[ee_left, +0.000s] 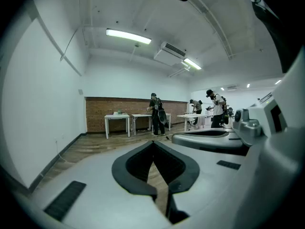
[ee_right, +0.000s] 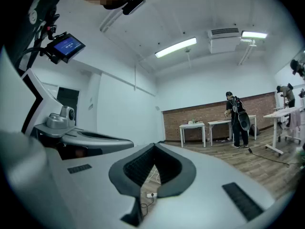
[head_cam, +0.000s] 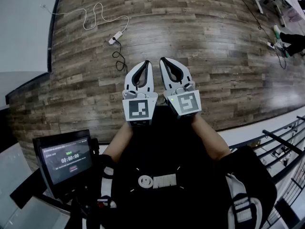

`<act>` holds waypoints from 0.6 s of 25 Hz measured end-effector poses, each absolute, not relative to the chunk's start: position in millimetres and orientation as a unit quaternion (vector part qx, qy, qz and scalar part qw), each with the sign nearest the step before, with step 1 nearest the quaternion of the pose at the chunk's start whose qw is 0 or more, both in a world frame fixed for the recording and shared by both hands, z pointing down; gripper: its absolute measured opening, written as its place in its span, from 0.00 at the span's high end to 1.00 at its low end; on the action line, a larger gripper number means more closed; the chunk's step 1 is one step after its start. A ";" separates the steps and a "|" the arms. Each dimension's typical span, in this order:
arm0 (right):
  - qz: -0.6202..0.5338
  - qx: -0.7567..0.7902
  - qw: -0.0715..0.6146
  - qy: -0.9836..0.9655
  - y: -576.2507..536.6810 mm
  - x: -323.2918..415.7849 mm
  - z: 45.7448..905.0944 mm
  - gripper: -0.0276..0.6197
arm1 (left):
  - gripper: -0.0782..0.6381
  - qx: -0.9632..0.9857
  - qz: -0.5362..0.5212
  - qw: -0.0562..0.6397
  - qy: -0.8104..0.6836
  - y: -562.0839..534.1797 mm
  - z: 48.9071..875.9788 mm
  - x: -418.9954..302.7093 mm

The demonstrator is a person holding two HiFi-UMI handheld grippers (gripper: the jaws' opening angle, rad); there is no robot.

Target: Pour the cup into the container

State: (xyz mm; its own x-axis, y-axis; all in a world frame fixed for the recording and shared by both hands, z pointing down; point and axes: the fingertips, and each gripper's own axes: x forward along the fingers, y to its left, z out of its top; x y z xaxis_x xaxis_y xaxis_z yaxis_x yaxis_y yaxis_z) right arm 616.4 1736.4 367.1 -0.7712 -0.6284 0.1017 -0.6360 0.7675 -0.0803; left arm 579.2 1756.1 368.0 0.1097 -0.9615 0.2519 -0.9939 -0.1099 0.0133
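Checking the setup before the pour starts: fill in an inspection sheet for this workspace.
Surface: wooden plank floor lies under the grippers; no worktop near them.
Job's things: nothing seen; no cup or container in any view.
Clutter: a small screen showing a timer, at the person's lower left.
Grippers: left gripper and right gripper are both shut and empty, held side by side.
Cables: a white cable runs to a power strip; a black cable coils beside it on the floor.
Surroundings: brick wall, white tables and standing people far off; metal railing at the right.
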 end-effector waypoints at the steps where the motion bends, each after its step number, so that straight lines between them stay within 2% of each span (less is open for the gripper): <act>1: 0.056 0.337 0.035 -0.939 1737.2 616.9 368.4 0.96 | 0.89 0.740 0.088 0.087 -0.661 1754.5 367.2 581.7; 7: 0.025 0.331 0.042 -0.942 1751.9 613.7 367.5 0.96 | 0.89 0.750 0.086 0.075 -0.651 1755.8 367.4 586.9; 15: 0.049 0.349 0.044 -0.935 1749.8 627.8 370.7 0.96 | 0.89 0.754 0.086 0.091 -0.644 1763.7 372.0 591.7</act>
